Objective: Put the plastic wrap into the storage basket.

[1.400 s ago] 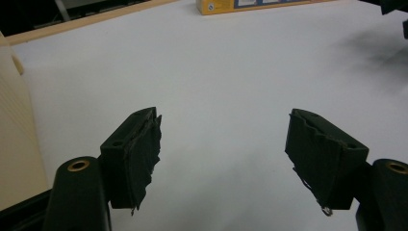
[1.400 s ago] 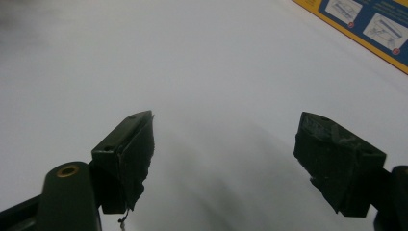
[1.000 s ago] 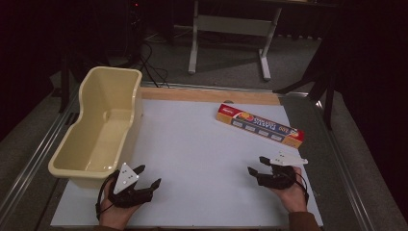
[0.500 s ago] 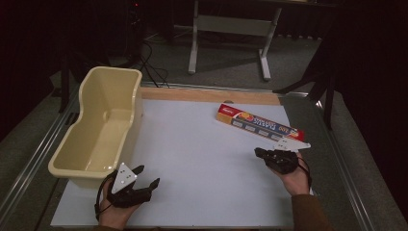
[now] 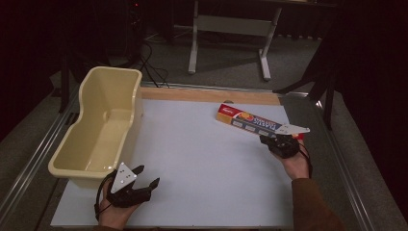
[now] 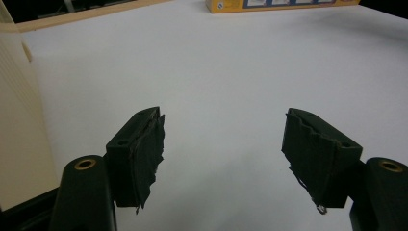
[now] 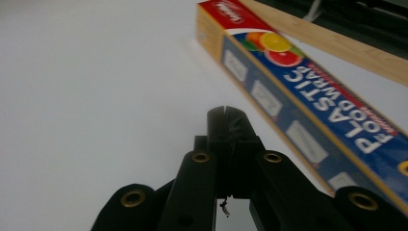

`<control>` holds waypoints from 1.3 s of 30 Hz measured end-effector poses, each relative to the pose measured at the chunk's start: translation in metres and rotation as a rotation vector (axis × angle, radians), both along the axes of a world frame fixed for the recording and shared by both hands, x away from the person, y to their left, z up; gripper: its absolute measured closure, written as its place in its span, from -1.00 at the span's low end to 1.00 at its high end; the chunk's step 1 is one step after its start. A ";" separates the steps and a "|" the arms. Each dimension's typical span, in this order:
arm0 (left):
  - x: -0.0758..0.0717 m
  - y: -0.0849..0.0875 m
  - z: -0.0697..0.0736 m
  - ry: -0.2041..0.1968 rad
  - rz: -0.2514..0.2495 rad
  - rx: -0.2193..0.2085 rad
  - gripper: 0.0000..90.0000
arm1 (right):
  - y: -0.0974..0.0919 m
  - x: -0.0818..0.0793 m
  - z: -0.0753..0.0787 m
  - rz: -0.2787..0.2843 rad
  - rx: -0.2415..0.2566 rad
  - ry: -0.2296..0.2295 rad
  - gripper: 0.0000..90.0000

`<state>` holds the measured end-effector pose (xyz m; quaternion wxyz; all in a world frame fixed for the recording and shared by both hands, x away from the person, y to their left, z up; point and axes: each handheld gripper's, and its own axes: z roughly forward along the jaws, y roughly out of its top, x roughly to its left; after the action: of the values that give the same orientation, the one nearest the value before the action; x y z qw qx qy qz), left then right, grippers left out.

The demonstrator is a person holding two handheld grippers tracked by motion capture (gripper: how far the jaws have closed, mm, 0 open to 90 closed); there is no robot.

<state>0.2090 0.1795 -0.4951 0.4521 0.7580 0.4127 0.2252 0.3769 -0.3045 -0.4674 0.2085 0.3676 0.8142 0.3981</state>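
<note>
Plastic wrap box (image 7: 308, 101) lies just beside closed right gripper (image 7: 226, 113).

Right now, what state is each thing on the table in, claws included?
Plastic wrap box: closed, lying flat, not gripped.
Yellow tub: upright, empty.
Left claw: open, nothing between its jaws.
Right claw: just closed, shut on nothing, beside the box.

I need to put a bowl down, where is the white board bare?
The widest bare patch is the middle of the board, between the tub and the wrap box. The near edge between the left gripper and the right gripper is free too. The far right corner is crowded by the box.
</note>
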 end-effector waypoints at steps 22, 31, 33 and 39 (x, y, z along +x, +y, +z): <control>-0.002 0.001 0.001 -0.023 0.014 -0.012 -0.28 | -0.048 0.073 -0.005 -0.232 -0.001 0.049 1.00; -0.001 0.000 0.000 -0.023 0.017 -0.006 -0.28 | -0.054 0.103 -0.011 -0.331 -0.061 0.091 1.00; -0.001 0.001 0.000 -0.024 0.018 -0.006 -0.28 | -0.052 0.108 -0.014 -0.347 -0.114 0.103 1.00; -0.001 0.001 0.000 -0.027 0.017 -0.004 -0.28 | -0.057 0.116 -0.020 -0.400 -0.137 0.132 1.00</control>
<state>0.2076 0.1802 -0.4951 0.4571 0.7505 0.4135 0.2384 0.4927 -0.3617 -0.4869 0.2542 0.5321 0.7621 0.2674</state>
